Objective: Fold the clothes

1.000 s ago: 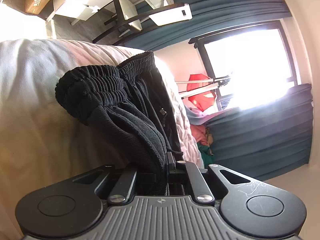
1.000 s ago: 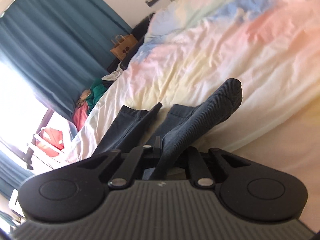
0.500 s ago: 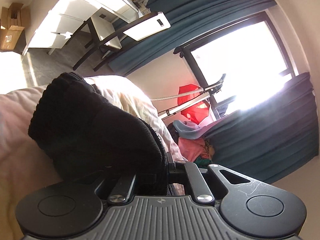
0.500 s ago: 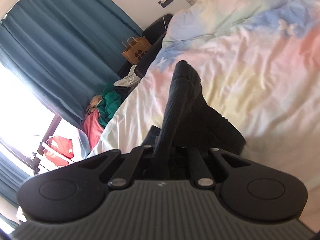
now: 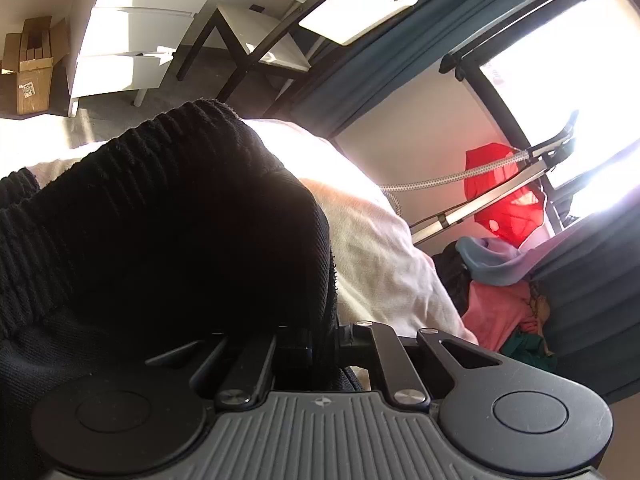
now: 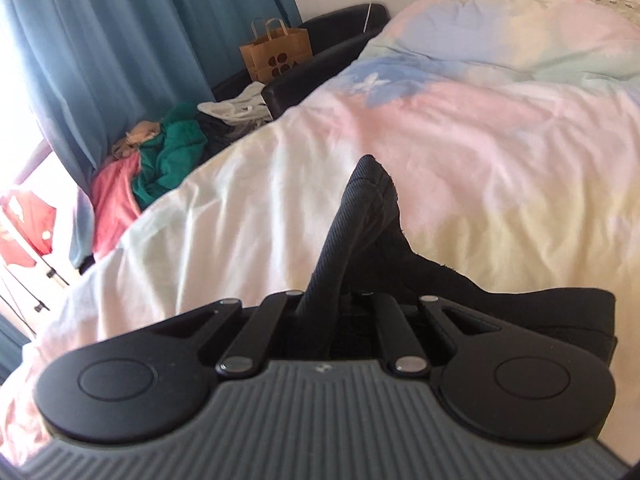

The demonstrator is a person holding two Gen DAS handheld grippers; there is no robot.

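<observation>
Between left gripper (image 5: 320, 344) fingers: black pants (image 5: 168, 232) clamped, ribbed waistband bunched ahead and left, over pastel duvet (image 5: 376, 248). Right gripper (image 6: 332, 300) clamped on pants' (image 6: 352, 232) folded edge, cloth trailing right across duvet (image 6: 480, 152).

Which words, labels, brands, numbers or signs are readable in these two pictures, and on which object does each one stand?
No text can be read in either view.
cardboard box: a white sticker, its print too small to read.
paper bag: a pattern of dark shapes, no letters readable.
left gripper and right gripper: a small emblem on each grey body, no words.
black trousers: no label shows.
</observation>
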